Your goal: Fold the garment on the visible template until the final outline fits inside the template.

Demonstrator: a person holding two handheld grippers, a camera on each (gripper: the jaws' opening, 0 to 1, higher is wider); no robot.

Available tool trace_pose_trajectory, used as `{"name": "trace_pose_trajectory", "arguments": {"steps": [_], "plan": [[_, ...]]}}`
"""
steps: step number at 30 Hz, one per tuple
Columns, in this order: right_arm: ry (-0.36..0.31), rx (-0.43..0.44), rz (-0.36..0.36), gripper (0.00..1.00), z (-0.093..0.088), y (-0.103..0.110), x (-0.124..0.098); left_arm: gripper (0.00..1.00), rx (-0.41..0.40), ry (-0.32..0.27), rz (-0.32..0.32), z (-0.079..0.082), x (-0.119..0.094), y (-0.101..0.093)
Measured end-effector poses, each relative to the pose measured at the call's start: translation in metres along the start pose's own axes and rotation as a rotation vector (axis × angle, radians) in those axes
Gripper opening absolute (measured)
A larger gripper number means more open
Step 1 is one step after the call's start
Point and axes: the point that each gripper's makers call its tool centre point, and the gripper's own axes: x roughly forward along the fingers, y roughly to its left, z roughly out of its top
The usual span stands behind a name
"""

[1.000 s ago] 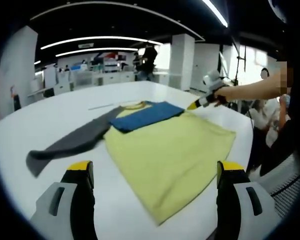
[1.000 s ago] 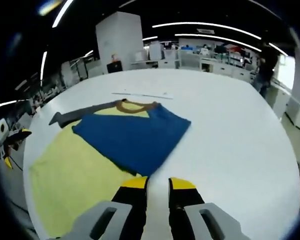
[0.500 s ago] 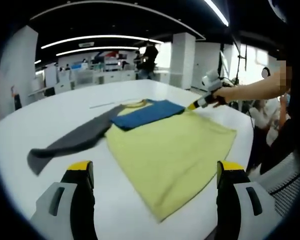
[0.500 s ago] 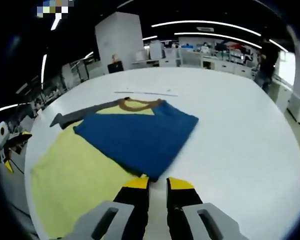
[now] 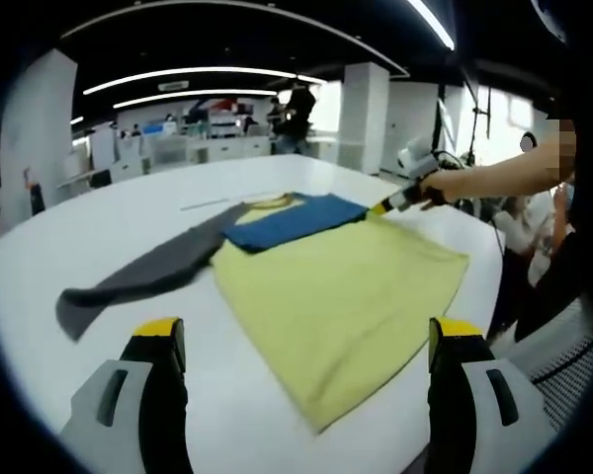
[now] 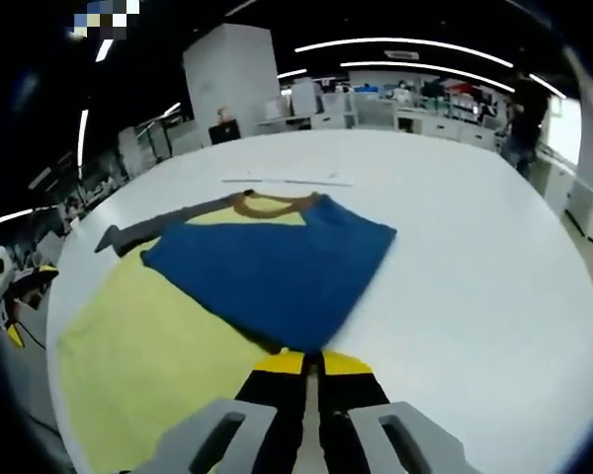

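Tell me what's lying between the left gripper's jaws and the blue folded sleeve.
In the left gripper view, the garment's yellow body fills the stretch from the open left gripper up to the blue sleeve, with a strip of bare white table nearest the jaws.

Opposite low views — shared garment [image 5: 341, 296]
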Motion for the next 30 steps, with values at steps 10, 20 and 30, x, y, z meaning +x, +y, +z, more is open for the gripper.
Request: {"name": "trace_pose_trajectory", "arguments": {"steps": [10,20,30], "plan": [[0.033,-0.097,-0.044,0.0,-0.001,-0.014,-0.008,0.99,0.009,0.001,-0.004,0.001,0.003,-0.001],[0.06,-0.13,-0.06,0.0,-0.006,-0.021,-0.012,0.99,0.008,0.007,0.009,-0.001,0.002,0.002],[0.066,-0.12,-0.056,0.0,-0.009,-0.033,-0.016,0.99,0.004,0.008,0.035,-0.001,-0.001,0.013]]}}
